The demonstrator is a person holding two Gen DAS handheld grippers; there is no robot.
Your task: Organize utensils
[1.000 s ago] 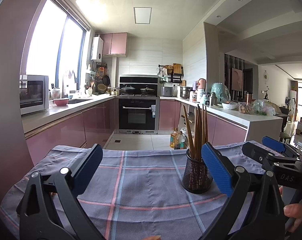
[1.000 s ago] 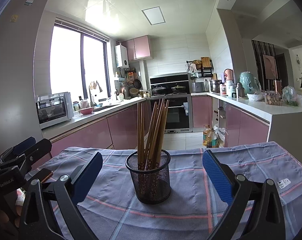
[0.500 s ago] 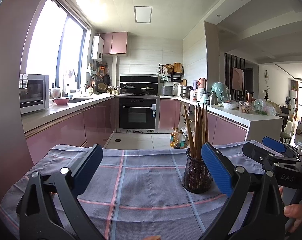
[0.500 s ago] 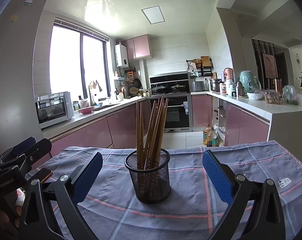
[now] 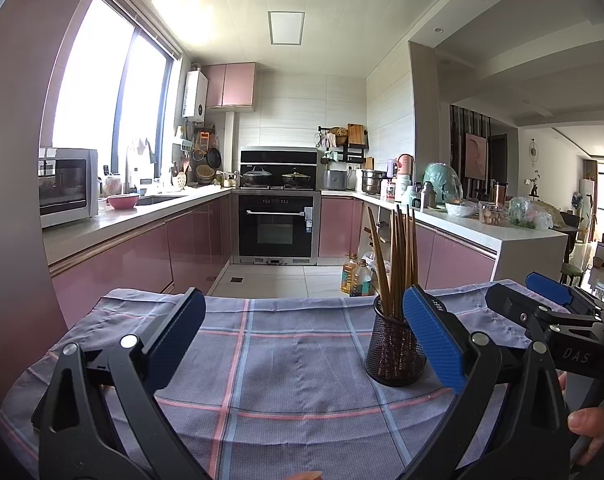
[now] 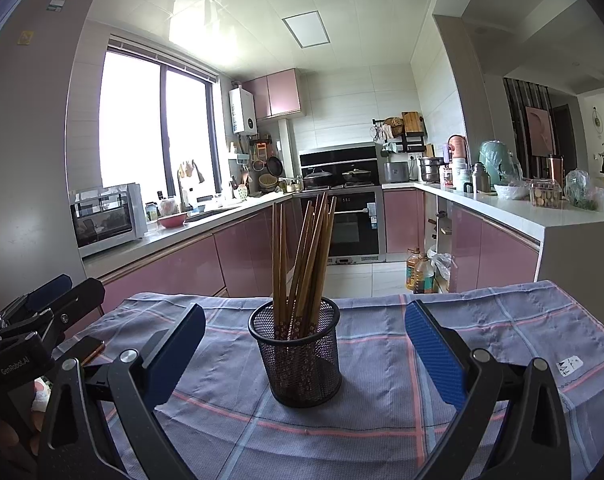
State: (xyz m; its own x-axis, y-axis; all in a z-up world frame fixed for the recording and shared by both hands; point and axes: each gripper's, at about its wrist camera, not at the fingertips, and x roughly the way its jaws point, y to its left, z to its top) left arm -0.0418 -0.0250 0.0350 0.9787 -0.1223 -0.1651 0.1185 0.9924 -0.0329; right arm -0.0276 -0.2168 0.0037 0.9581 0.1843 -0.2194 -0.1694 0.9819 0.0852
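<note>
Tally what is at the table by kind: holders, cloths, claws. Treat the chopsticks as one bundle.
Black mesh holder: 1
Bundle of wooden chopsticks, standing in the holder (the sticks overlap too much to count singly): 1
Plaid cloth: 1
Claws, left claw and right claw, both open: 2
Total: 5

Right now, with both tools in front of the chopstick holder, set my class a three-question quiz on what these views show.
1. True or false: the chopsticks stand in a black mesh cup.
2. Are the left tool and right tool open or shut?
3. The cup rests on: A) a bare counter B) a checked cloth C) a tray.

Key: 1 true; 2 both open, holding nothing; 3 B.
</note>
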